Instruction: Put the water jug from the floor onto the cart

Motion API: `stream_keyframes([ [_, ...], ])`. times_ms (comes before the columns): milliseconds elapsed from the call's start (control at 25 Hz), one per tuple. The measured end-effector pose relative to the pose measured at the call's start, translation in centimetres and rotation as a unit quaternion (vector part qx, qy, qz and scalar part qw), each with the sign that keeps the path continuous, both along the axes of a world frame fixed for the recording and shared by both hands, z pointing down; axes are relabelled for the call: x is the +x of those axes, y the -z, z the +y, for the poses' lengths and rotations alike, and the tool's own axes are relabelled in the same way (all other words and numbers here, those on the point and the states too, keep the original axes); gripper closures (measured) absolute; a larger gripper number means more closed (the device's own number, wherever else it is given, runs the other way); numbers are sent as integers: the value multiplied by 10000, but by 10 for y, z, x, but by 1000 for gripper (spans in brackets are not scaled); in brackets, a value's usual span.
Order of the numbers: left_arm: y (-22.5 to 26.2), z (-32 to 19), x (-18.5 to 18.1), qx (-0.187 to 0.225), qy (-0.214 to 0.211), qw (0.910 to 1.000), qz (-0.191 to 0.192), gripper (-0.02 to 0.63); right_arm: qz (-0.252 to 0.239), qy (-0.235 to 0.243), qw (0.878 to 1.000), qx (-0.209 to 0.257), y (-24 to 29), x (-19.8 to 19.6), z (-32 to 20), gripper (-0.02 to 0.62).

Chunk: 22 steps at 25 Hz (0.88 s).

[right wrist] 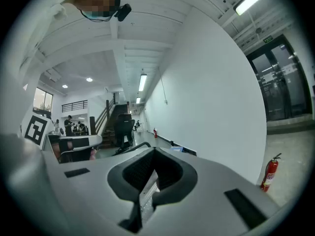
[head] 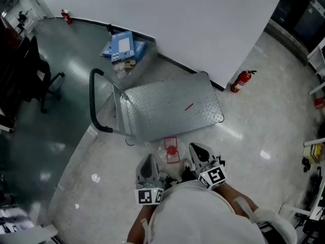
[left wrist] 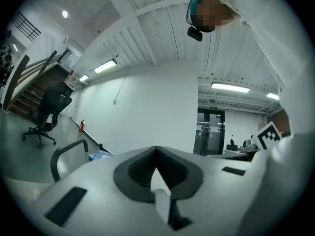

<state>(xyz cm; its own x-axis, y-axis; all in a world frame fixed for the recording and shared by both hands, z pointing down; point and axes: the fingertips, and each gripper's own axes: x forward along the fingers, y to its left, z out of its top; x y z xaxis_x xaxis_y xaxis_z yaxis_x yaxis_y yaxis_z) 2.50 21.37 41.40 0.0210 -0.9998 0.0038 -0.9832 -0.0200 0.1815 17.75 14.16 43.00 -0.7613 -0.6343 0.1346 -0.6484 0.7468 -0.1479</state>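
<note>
Water jug (head: 171, 150) just off cart (head: 172, 108) edge, wall (head: 177, 19) behind

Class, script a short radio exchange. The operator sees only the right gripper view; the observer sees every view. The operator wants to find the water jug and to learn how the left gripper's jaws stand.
Operator: My view shows a white wall and a fire extinguisher, but no jug. Where is it?
Observer: The head view shows the water jug on the floor, close by the near edge of the cart.
Operator: And the left gripper?
Observer: The left gripper has its jaws together, with nothing between them.
</note>
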Motion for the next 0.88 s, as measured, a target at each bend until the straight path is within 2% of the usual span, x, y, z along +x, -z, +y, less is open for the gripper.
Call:
stream_keyframes([
  [560,-5,1,-15,-87,8,10000,31,603,60,-23,9999,-78,-11,-17,-1,584],
  [640,-7,-2,-18,-114,29,9999,53,603,256,-123,9994,-212,-26,-19,-7,583],
  [760,-9,-8,-25,-126,79,9999,60,603,863,-156,9943,-600,-65,-26,-17,583],
  [880,-17,-14,-35,-140,130,9998,37,603,1611,133,9780,-1318,-127,-42,-23,581],
])
